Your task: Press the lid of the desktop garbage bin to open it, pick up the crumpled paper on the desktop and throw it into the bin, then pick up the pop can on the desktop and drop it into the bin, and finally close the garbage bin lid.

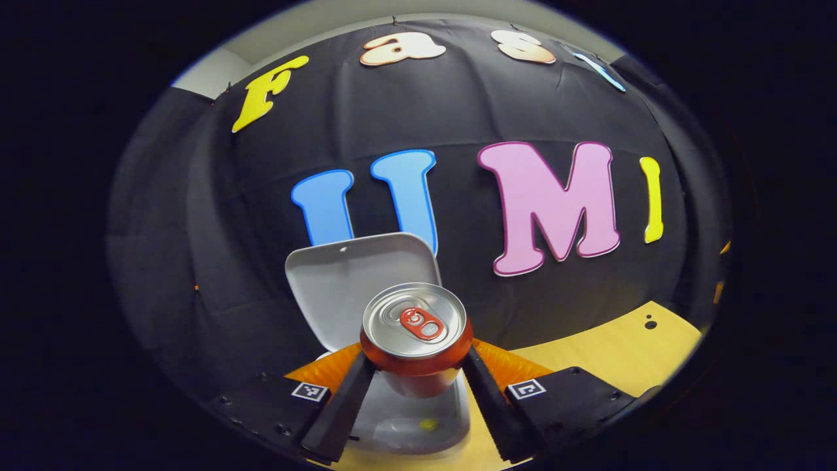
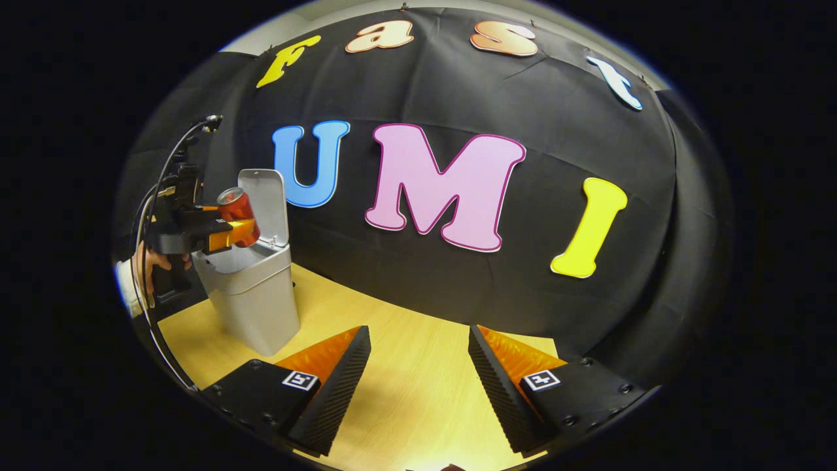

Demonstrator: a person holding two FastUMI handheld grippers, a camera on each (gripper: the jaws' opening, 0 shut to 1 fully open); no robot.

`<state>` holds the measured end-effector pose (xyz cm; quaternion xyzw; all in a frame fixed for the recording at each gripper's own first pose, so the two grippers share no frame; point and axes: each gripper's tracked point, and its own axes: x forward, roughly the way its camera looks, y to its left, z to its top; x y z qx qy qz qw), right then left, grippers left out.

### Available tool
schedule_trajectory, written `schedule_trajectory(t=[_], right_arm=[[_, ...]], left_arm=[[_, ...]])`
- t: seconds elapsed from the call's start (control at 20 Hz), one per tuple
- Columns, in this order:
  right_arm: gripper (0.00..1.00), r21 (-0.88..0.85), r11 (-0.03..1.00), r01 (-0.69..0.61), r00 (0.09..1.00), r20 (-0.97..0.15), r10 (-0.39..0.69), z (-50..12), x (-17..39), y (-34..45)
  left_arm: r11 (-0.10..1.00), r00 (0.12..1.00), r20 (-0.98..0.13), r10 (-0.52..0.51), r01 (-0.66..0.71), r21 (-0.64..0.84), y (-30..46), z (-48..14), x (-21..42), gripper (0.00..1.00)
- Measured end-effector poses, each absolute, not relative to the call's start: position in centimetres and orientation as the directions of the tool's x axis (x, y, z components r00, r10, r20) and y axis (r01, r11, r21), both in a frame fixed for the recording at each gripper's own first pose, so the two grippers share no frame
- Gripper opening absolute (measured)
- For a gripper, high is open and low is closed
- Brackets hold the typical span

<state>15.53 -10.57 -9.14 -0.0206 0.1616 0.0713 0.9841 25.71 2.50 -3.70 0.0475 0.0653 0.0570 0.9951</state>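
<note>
Left gripper (image 1: 418, 379) pinching a red aluminium pop can (image 1: 416, 337) upright between both fingers, directly above the open mouth of the grey plastic desktop bin (image 2: 252, 294); its hinged lid (image 1: 356, 281) stands raised behind the can. Right gripper (image 2: 418, 379), fingers spread, hovers over the bare yellow wooden tabletop (image 2: 405, 366), well apart from the bin.

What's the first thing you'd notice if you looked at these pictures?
The shiny pop can, squeezed between the left gripper's jaws and held right over the open garbage bin. The bin's lid stands up behind the can. The right gripper hangs open over the wooden desktop.
</note>
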Motion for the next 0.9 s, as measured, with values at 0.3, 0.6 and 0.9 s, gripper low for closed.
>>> schedule_trajectory(t=[0.3,0.6,0.9], right_arm=[[0.97,0.005,0.991,-0.135,0.933,-0.337,0.129,-9.9,14.7,-11.0],[0.97,0.004,0.988,-0.152,0.931,-0.335,0.145,-10.4,15.0,-11.8],[0.97,0.041,0.970,-0.241,0.911,-0.335,0.240,-11.8,16.3,-10.8]], left_arm=[[0.987,0.957,-0.242,0.158,-0.149,0.053,4.9,-8.8,24.7,0.84],[0.974,0.967,-0.128,0.220,-0.212,0.076,5.9,-4.2,24.9,0.96],[0.971,0.969,0.063,0.239,-0.240,0.011,7.1,6.7,27.0,0.96]])
